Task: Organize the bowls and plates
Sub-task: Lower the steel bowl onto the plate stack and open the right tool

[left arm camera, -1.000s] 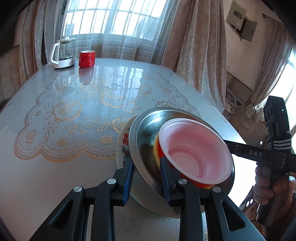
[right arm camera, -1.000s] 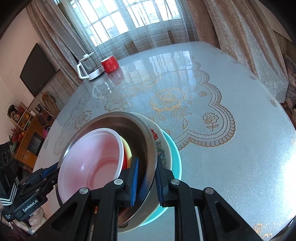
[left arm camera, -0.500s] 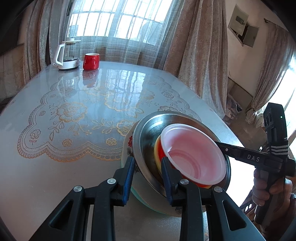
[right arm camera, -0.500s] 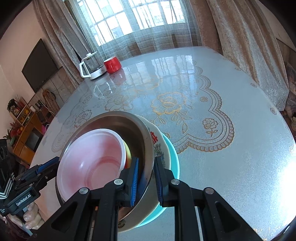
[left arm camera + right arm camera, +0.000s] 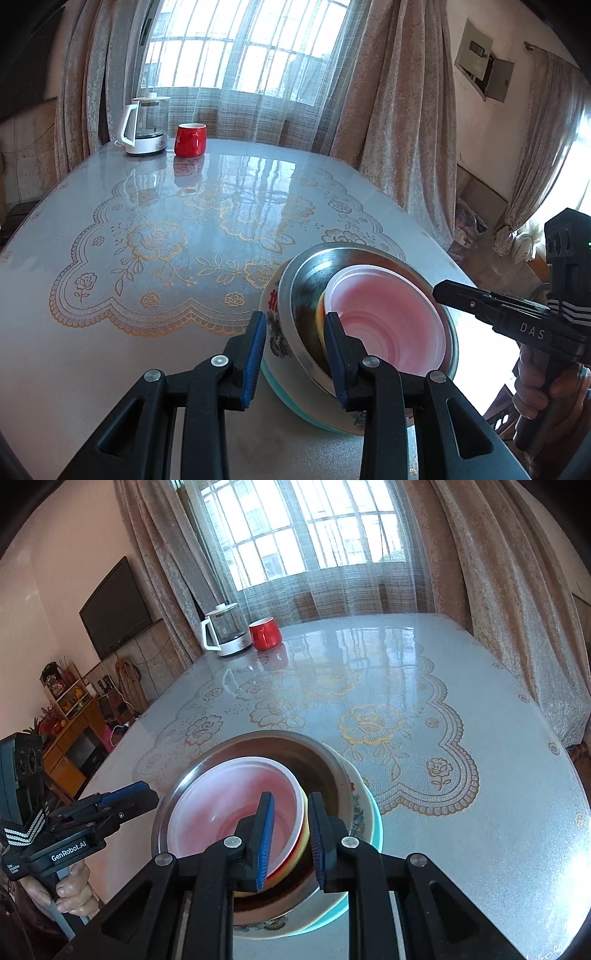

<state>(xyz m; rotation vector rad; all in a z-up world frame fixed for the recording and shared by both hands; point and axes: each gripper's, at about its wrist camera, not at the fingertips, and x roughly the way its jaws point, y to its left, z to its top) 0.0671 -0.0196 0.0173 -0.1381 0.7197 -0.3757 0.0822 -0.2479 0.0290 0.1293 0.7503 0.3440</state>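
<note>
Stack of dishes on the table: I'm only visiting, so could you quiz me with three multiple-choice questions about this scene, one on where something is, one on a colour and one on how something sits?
1. Where does the red mug stand?
A. On the floor
B. Beside the glass kettle at the far end of the table
C. On the windowsill

2. What colour is the plate at the bottom of the stack?
A. Black
B. Purple
C. Teal

3. How does the pink bowl sit?
A. Nested open side up inside the steel bowl
B. Upside down
C. Alone on the cloth

Answers:
1. B, the mug is right next to the kettle near the window.
2. C, the teal plate shows its rim under the other dishes.
3. A, its hollow faces the cameras within the steel rim.
</note>
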